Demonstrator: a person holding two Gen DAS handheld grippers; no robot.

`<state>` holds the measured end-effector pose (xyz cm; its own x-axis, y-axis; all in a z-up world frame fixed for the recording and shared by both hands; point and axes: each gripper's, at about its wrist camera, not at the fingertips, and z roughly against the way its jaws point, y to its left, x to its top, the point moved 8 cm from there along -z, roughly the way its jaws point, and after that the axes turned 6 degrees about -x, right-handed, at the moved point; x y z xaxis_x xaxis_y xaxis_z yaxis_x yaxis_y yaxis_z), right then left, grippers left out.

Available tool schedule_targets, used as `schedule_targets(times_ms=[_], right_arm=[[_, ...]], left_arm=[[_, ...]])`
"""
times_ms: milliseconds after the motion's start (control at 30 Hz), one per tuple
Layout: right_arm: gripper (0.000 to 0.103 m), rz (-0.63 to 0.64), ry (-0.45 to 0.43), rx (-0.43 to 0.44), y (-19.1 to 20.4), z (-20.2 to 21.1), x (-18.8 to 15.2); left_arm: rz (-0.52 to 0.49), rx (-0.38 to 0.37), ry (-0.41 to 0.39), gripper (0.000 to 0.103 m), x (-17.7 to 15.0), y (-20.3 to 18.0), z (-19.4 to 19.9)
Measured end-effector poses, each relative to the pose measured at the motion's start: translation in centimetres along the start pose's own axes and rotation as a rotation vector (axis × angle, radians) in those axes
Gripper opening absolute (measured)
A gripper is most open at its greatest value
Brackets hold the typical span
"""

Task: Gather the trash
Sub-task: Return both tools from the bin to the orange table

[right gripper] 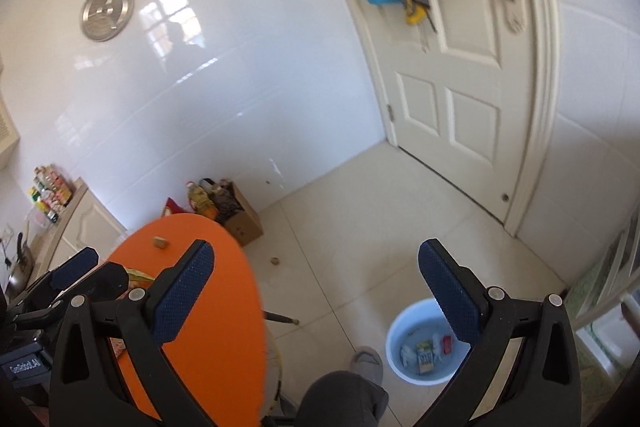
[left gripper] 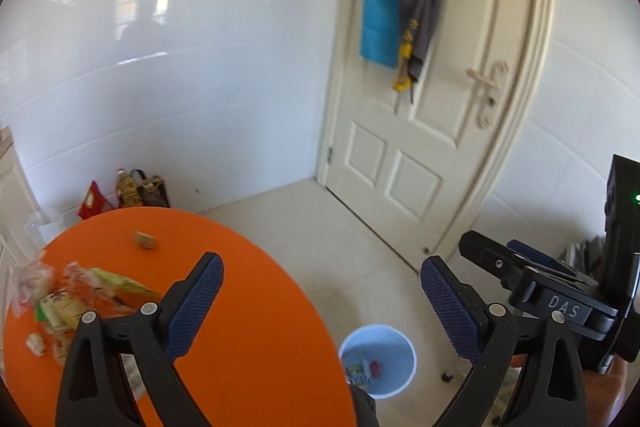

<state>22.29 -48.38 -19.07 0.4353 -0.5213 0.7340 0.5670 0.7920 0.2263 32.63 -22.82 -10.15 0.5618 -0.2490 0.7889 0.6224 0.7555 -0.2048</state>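
Trash: a heap of crumpled clear and yellow-green plastic wrappers (left gripper: pixel 68 301) is seen on the round orange table (left gripper: pixel 248 307), at its left side in the left wrist view; edges are blurred.
Stray piece: a small tan block (left gripper: pixel 145 239) is seen on the orange table, apart from the wrappers, nearer the table's far edge.
Bin: a round pale-blue plastic bucket (left gripper: pixel 406 355) stands on the cream tiled floor (right gripper: pixel 360 227), just beside the orange table; small packets (right gripper: pixel 426 355) lie in its bottom.
Left gripper (left gripper: pixel 322 301): blue-padded fingers are spread wide, nothing between them; it is held above the table's near edge and the floor beside it.
Right gripper (right gripper: pixel 316 301): fingers are likewise set wide apart and empty; it is held over the floor beside the table, the bucket below its right finger.
Person: a grey trouser leg (right gripper: pixel 344 399) and grey slipper (right gripper: pixel 366 361) are visible between table and bucket.
Floor: a small brown scrap (right gripper: pixel 274 260) lies beside the table.
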Motion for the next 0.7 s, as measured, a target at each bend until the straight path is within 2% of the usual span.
schedule_targets(times_ms=[167, 367, 600, 700], right_arm=[[0.103, 0.099, -0.064, 0.072, 6.8, 2.7, 1.1], [0.103, 0.186, -0.104, 0.153, 13.9, 4.7, 1.0], [0.103, 0.282, -0.141, 0.237, 20.4, 7.2, -0.3], [0.103, 0.316, -0.157, 0.266, 22.7, 8.2, -1.2]], left_arm=[[0.056, 0.090, -0.115, 0.098, -1.2, 3.7, 6.5], [0.118, 0.198, -0.212, 0.099, -4.0, 7.9, 14.5], [0.173, 0.321, -0.275, 0.101, -9.2, 9.3, 21.2], [0.201, 0.353, -0.288, 0.101, -11.2, 8.8, 22.3]])
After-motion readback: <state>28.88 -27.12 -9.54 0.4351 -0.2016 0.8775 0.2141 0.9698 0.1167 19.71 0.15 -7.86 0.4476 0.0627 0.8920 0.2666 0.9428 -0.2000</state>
